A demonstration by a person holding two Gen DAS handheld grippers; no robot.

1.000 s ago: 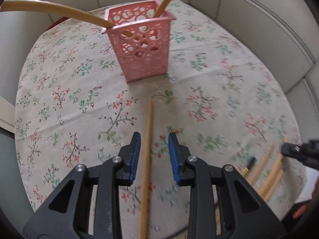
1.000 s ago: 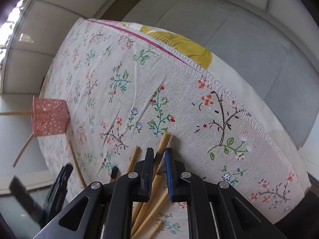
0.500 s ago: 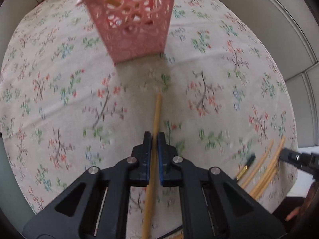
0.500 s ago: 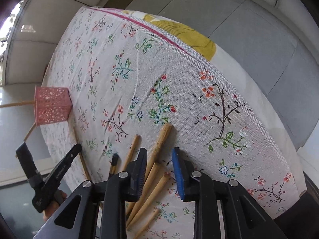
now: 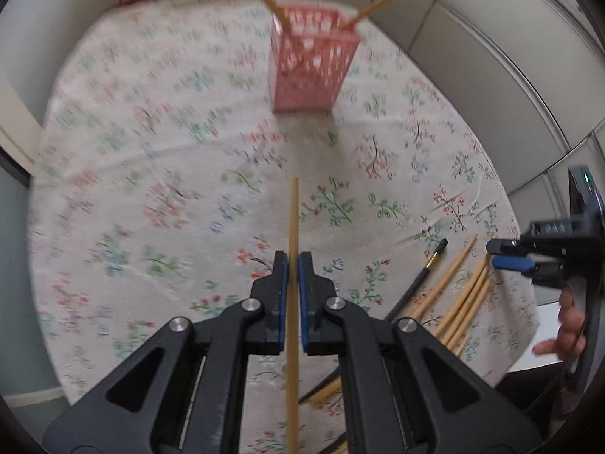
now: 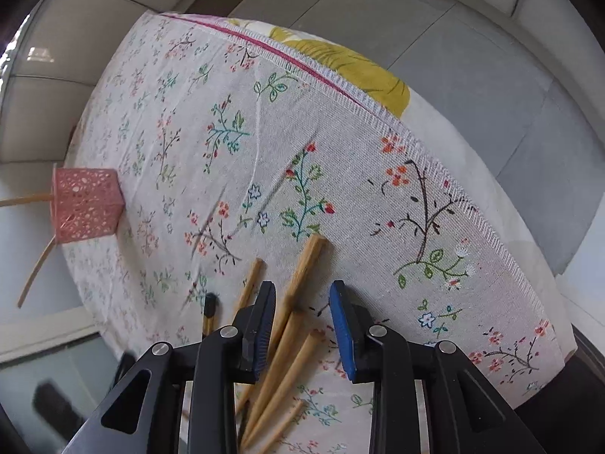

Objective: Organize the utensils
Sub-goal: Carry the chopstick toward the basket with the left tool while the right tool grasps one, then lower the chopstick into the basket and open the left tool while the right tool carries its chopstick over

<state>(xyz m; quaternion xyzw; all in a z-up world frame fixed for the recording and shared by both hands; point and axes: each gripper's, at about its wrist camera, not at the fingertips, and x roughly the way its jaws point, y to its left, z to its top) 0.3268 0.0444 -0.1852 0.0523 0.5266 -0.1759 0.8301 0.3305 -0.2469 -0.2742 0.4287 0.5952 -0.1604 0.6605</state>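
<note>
Since the earlier frames, the left gripper [image 5: 293, 265] had closed on a lone chopstick [image 5: 293, 227] and carried it clear of the cloth [image 5: 151, 189]; the right gripper [image 6: 302, 302] had parted its jaws over the pile [image 6: 287, 344] without shifting place.

Nearest in the left wrist view, the left jaws were clenched on the chopstick about midway along it, the stick running straight ahead between the pads. Nearest in the right wrist view, the right jaws stood released and had just been opening; several sticks of the pile lay between and below them, none pressed.

Farther out, the pile lay near the cloth's edge, a dark-tipped stick [image 5: 423, 276] beside it. A hand [image 5: 567, 325] showed at the right rim.

Farthest, the pink basket [image 5: 310, 60] stood upright, well apart from both grippers, with two sticks leaning out of it.

Risks, as judged: the thin stick could pivot in a mid-length grip and miss the basket's opening. Its tip could strike the rim or the leaning sticks and tip the light basket. The right jaws could take several sticks at once.
</note>
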